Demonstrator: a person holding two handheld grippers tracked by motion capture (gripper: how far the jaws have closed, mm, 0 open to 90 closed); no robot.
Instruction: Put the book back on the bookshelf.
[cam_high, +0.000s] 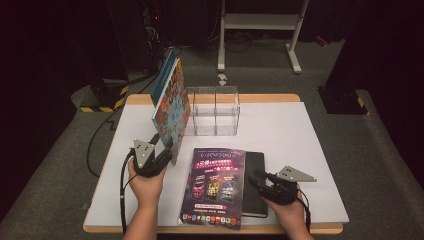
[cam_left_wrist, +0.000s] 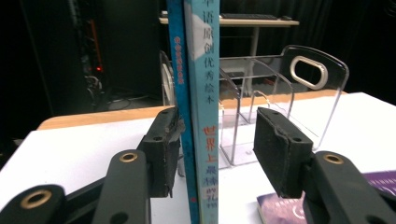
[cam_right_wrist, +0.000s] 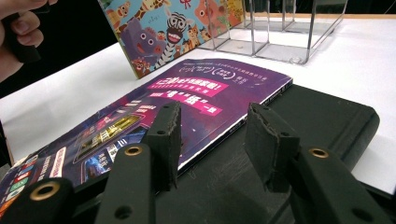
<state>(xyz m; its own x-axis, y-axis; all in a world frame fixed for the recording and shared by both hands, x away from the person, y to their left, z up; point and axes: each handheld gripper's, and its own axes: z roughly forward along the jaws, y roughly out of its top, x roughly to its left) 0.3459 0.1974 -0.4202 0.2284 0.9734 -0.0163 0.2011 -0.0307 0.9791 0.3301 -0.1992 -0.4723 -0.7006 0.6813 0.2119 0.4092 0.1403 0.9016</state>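
Hands come in from the near edge of a white-topped desk (cam_high: 300, 150), each holding a black two-jaw gripper. Left gripper (cam_high: 161, 150) stands at the lower edge of an upright picture book (cam_high: 171, 107). Its jaws are partly open: one pad touches the book's spine and the other stands clear, so the book sits between them unclamped. This thin, tall children's picture book has a turquoise spine (cam_left_wrist: 204, 107) printed with Chinese characters in dark blue and red, and a busy cover of cartoon animals, a zebra among them (cam_right_wrist: 168, 28). It stands on the desk's left half, tilted slightly.

Right gripper (cam_high: 260, 184), jaws partly open and holding nothing, hovers over a black notebook (cam_high: 255, 185) lying flat. Overlapping the notebook's left side lies a purple glossy magazine (cam_high: 215, 187). Farther back, just right of the picture book, stands a clear acrylic file holder (cam_high: 215, 111) with divided compartments.
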